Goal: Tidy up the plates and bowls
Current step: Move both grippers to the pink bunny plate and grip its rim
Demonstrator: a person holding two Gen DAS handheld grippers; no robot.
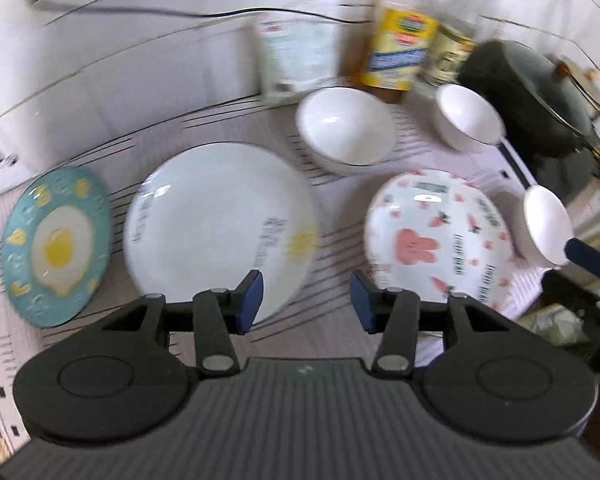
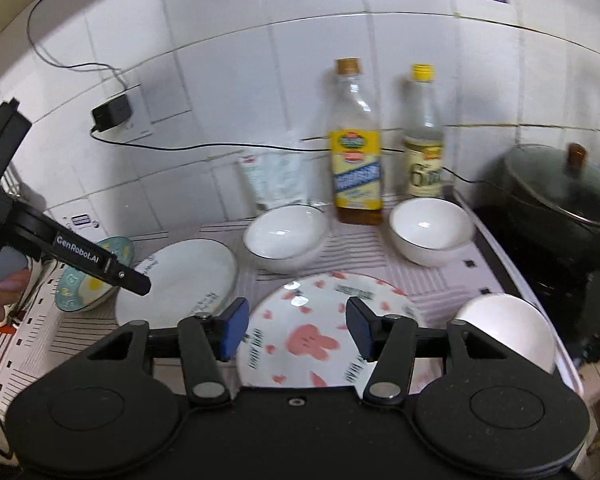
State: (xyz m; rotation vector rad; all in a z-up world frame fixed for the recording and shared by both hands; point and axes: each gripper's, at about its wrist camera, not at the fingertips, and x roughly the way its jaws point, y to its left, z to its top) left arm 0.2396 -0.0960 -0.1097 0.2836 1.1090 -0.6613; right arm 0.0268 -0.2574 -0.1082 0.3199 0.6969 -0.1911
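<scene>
On the patterned mat lie a teal fried-egg plate (image 1: 56,246) (image 2: 94,276), a large white plate (image 1: 216,226) (image 2: 180,280) and a pink rabbit plate (image 1: 436,238) (image 2: 320,340). Three white bowls stand around them: one behind the plates (image 1: 346,130) (image 2: 286,238), one by the bottles (image 1: 468,116) (image 2: 430,232), one at the right edge (image 1: 546,230) (image 2: 508,330). My left gripper (image 1: 306,302) is open and empty above the white plate's near rim. My right gripper (image 2: 296,330) is open and empty above the rabbit plate. The left gripper's body (image 2: 60,248) shows over the egg plate.
Two bottles (image 2: 356,168) (image 2: 422,152) and a white packet (image 2: 274,178) stand against the tiled wall. A dark lidded pot (image 2: 564,196) sits on a stove at the right. A plug and cable (image 2: 112,114) hang on the wall.
</scene>
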